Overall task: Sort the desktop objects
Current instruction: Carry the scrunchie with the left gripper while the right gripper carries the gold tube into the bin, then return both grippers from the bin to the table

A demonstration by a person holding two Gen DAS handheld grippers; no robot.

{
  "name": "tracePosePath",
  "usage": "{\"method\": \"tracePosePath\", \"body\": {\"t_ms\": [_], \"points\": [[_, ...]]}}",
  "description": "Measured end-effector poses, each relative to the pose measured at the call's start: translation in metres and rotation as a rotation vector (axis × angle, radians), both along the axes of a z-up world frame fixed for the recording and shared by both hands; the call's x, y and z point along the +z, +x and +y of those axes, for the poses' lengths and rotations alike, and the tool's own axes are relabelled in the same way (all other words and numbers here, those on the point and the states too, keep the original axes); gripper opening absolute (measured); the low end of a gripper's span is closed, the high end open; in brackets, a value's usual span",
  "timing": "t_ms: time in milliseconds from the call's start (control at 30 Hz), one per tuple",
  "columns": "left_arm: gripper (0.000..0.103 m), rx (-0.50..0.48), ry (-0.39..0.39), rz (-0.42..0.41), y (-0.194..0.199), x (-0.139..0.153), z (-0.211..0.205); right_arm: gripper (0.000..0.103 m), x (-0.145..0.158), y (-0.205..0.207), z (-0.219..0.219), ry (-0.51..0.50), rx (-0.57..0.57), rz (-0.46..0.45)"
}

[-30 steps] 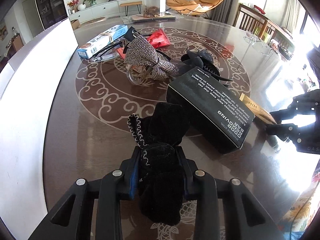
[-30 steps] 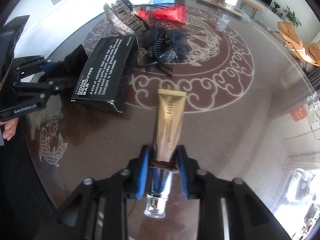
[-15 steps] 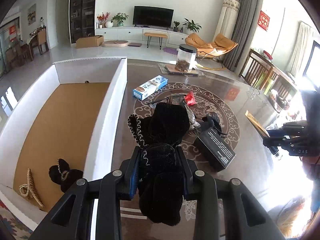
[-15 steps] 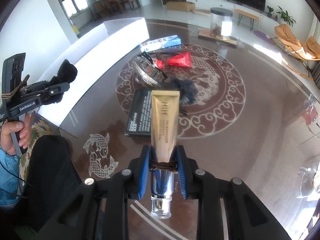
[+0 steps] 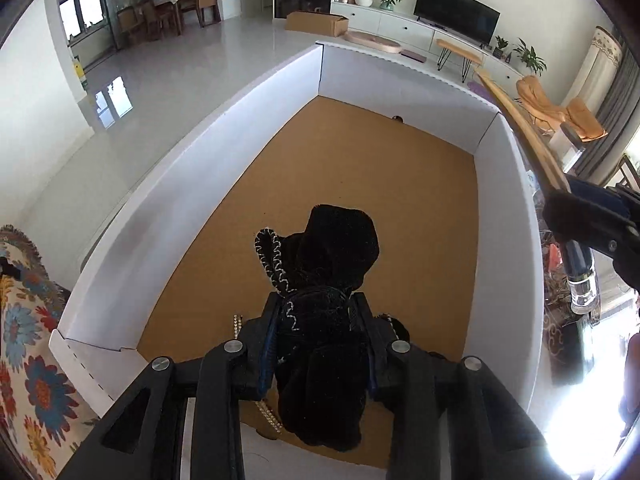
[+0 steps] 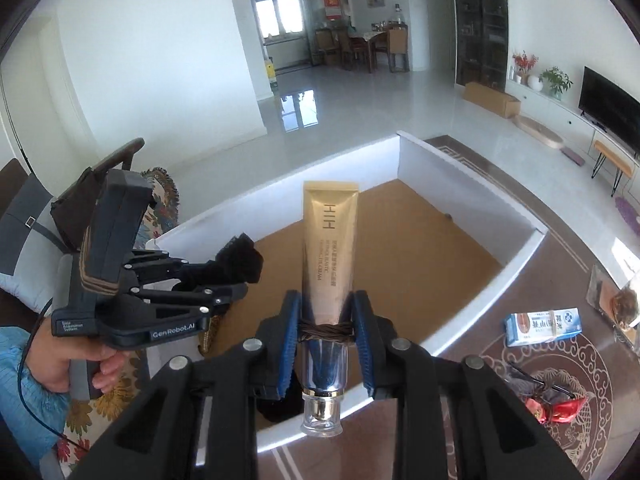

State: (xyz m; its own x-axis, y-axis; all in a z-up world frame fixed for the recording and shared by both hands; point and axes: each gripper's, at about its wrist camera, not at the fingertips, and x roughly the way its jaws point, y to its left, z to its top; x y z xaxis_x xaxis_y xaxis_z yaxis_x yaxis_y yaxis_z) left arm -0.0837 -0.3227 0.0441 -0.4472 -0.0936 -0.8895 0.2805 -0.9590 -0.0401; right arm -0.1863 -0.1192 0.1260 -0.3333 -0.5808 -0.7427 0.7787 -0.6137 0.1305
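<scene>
Left wrist view: left gripper (image 5: 320,344) over the white box (image 5: 192,200), jaws opening around the black bow (image 5: 324,280), likely to drop it | right gripper (image 6: 326,340) clenched on the gold tube (image 6: 328,248), above the box's near wall, waiting its turn.

Home living room: television (image 5: 456,22), dining table (image 6: 370,46), orange lounge chairs (image 5: 560,110).

The black velvet hair bow (image 5: 328,280) looked soft and matt, edged with pale stitching. The gold cream tube (image 6: 329,240) had a satin sheen, its clear cap glossy. The white cardboard box (image 5: 192,208) was smooth-walled, with a matt brown floor.
</scene>
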Motion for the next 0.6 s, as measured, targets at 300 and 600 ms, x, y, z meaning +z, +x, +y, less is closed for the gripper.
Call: {"method": "tracePosePath", "body": {"t_ms": [300,600], "points": [[0.085,0.034,-0.069,0.019,0.011,-0.003,0.02,0.069,-0.025,0.004,0.017,-0.029,-0.057,-0.006],[0.094,-0.399,0.001,0.212,0.055,0.063,0.2,0.092,-0.022,0.073,0.232,0.052,-0.262,0.263]]}}
